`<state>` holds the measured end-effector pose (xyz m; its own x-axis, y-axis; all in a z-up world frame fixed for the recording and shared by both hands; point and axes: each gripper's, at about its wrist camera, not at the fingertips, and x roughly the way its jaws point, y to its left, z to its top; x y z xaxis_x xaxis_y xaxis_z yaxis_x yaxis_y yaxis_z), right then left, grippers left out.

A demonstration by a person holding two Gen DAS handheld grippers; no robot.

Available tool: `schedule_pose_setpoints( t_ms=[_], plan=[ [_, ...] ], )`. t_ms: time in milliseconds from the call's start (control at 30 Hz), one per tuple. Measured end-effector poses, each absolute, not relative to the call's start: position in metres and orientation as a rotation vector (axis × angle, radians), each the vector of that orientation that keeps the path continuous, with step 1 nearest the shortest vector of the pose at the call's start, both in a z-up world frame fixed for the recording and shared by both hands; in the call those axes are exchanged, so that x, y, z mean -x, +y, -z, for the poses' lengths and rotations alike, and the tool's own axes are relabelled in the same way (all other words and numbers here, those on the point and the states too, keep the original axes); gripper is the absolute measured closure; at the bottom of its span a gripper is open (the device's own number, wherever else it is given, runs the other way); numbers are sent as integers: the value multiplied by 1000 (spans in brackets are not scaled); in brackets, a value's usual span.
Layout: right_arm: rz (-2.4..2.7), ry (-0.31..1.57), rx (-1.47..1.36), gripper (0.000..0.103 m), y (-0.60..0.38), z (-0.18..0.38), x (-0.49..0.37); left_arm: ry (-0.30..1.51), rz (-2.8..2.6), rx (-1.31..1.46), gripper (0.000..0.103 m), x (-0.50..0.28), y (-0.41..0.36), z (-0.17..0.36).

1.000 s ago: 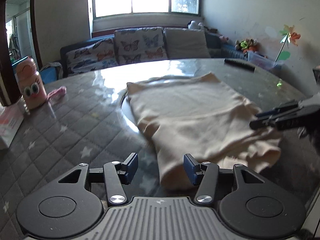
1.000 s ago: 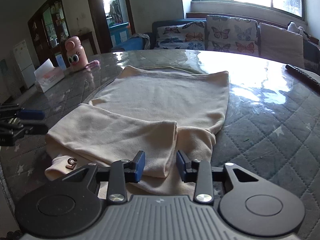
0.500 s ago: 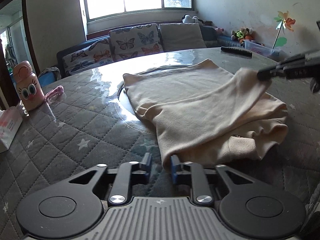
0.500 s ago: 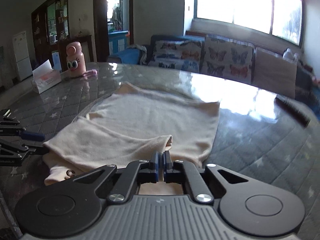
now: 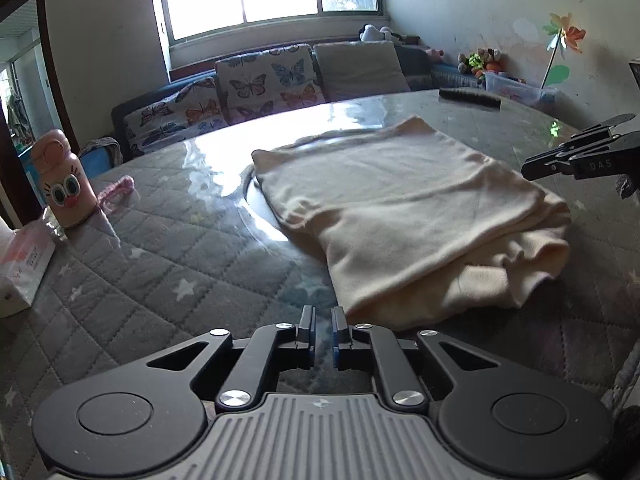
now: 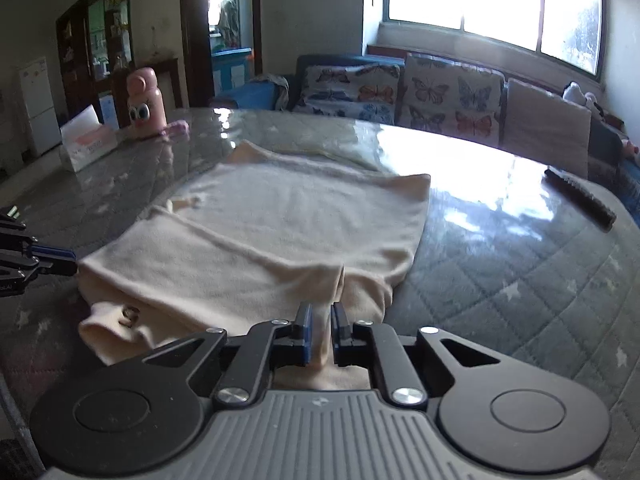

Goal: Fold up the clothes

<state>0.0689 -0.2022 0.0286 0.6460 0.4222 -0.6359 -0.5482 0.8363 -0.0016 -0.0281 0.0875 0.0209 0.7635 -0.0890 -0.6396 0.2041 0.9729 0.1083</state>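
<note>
Quilted table [image 5: 168, 248], cream garment [image 5: 400, 208] folded, beside both narrowly parted tools

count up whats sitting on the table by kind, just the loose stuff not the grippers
cream garment, partly folded: 1
pink cartoon-eyed bottle: 1
tissue box: 1
small pink item beside the bottle, too blurred to name: 1
black remote-like bar: 1
total: 5
</note>
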Motion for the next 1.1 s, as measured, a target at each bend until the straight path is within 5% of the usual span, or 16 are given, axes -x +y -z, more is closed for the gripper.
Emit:
schedule_pose_setpoints(
  t_ms=[100, 300, 1100],
  plan=[
    [-570, 645, 209, 93, -199, -35, -75, 649, 161, -173, 91, 22, 86, -34],
    [-583, 651, 226, 93, -190, -24, -91, 604, 194, -168, 72, -13, 66, -41],
    [-625, 665, 244, 81, -189, -12, -89, 705, 206, -225, 68, -65, 39, -7]
  ],
)
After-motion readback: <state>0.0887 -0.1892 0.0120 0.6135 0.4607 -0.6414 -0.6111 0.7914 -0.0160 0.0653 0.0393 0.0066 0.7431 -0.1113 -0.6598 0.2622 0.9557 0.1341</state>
